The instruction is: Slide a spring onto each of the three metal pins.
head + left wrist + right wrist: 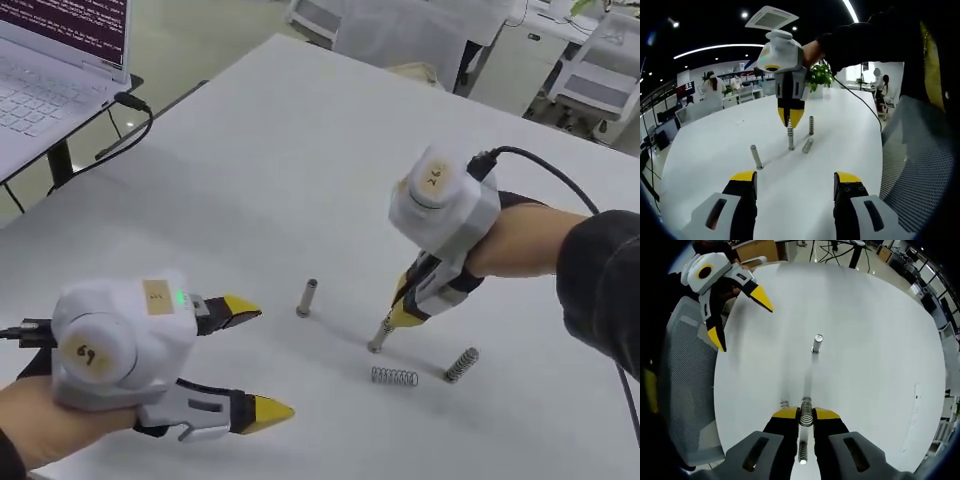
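Note:
My right gripper (405,315) is shut on a small metal spring (806,416), held at the top of a slightly tilted metal pin (380,338) on the white table. The same gripper (790,116) and pin (790,142) appear ahead in the left gripper view. A second pin (307,298) stands bare to the left, also in the gripper views (756,156) (816,343). Two loose springs (394,376) (461,364) lie near the held pin. My left gripper (258,360) hovers open at the near left, holding nothing (795,177) (742,322).
A laptop (60,60) with a black cable (130,125) sits on a separate stand at the far left. The white table (300,150) stretches away behind the pins. Office chairs (600,70) stand beyond its far edge.

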Demonstrator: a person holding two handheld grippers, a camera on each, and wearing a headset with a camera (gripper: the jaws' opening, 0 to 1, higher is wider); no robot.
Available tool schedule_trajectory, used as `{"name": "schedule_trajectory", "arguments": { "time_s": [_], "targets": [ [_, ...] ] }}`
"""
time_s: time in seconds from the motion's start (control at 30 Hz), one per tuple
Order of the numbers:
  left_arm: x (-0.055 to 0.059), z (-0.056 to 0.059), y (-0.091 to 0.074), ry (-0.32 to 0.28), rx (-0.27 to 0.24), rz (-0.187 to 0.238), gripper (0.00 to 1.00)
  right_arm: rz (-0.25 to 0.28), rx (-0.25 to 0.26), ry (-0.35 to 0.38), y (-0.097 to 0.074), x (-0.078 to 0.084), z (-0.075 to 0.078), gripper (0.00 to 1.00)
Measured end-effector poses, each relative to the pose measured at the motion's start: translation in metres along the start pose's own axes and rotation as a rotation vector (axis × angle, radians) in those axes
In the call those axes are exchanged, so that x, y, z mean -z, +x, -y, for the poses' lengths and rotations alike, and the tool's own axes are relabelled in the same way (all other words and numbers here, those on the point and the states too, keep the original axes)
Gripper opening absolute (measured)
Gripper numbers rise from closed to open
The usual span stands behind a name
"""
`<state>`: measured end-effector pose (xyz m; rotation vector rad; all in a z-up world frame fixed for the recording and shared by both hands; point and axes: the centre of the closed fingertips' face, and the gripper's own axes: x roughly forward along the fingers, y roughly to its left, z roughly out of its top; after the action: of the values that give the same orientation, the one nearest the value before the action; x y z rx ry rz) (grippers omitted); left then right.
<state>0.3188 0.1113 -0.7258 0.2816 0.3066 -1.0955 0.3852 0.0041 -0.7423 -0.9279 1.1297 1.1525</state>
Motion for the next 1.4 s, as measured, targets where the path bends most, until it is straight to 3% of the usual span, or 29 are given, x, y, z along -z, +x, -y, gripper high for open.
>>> {"name": "schedule_trajectory", "arguments": {
  "time_s": [0.77, 1.4],
  "targets": [
    [0.001, 0.001, -0.001, 0.004, 0.003, -0.006, 0.56, -0.023, 0.034, 0.023, 0.033, 0.004, 0.004, 0.08],
    [0.001, -0.001, 0.000, 0.002, 0.006, -0.010, 0.55, -0.024, 0.027, 0.019, 0.037, 0.005, 0.002, 0.09]
  ]
}}
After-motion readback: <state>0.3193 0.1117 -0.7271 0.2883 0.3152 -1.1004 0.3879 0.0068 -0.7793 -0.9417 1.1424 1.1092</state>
